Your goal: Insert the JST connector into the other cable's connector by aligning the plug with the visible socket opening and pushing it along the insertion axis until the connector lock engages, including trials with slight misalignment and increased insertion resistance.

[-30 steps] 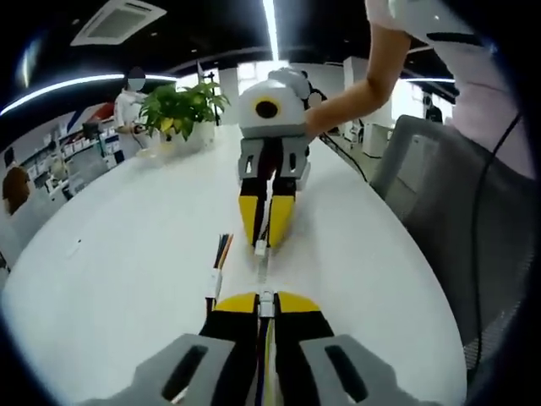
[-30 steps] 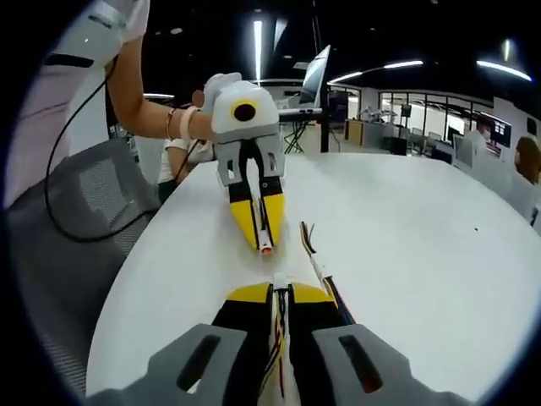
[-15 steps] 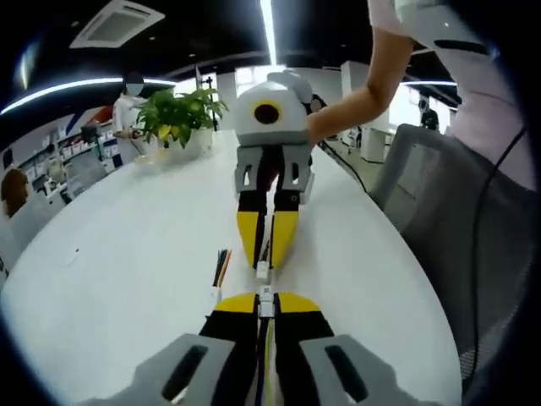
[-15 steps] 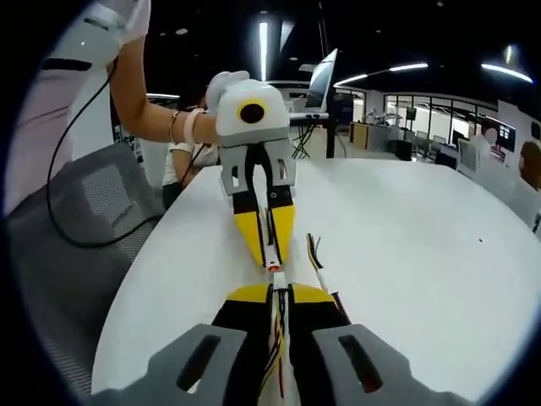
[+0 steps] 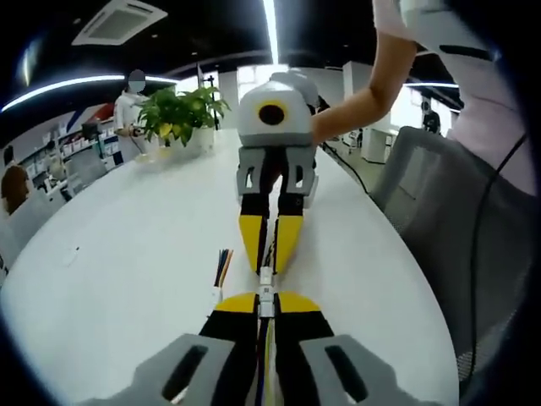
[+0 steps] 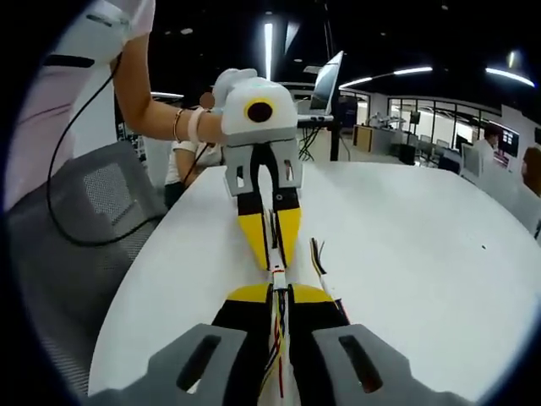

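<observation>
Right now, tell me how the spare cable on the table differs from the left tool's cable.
The spare cable lies loose on the table; the held cable is clamped in the left tool. The spare's connector faces nothing; the held one's faces the other cable in the right tool. Both have white connectors and coloured wires.

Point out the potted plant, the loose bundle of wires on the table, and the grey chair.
potted plant [image 5: 179,108], left gripper view, on its leaves
loose wires [image 5: 223,264], left gripper view, on the coloured strands
grey chair [image 6: 93,196], right gripper view, on its backrest
</observation>
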Available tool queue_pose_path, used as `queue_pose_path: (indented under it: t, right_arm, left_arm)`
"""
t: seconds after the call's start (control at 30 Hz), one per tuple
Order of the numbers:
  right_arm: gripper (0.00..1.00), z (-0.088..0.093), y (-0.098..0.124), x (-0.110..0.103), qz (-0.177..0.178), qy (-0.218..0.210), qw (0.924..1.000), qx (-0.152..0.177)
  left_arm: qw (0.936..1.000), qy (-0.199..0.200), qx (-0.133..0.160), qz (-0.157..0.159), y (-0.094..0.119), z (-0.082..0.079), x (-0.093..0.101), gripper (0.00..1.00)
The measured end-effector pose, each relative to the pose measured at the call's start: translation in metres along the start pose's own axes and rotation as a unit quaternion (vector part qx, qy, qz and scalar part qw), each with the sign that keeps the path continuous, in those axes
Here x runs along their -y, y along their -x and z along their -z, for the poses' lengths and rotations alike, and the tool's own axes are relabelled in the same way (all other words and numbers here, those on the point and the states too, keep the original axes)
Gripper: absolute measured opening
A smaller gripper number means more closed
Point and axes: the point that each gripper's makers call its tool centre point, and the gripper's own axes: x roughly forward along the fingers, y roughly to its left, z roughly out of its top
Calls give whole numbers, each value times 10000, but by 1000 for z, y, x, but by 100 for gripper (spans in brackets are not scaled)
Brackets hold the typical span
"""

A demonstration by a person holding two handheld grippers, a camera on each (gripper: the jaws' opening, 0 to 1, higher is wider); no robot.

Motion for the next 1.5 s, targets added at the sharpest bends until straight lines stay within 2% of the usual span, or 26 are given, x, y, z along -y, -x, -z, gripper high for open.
queue_pose_path:
  t: [0.5,0.53,0.57,1.0,1.5]
  right_arm:
    - [3,2,1,-2,-32,73,10000,3]
    - [3,2,1,-2,-31,83,10000,6]
    - [3,2,1,-2,-30,79,10000,5]
    - [3,2,2,-2,-43,11,9999,106]
    - [2,-1,4,-2,-66,-102,9998,186]
  left_arm:
    - [10000,-49,2,51,-4,-2,3,0]
    - [9999,-150,9,61,-5,-2,3,0]
    - [9996,-261,8,66,-5,-3,3,0]
    - [9997,-191,84,95,-7,-5,2,0]
    - [9989,-438,115,126,-11,-9,4,0]
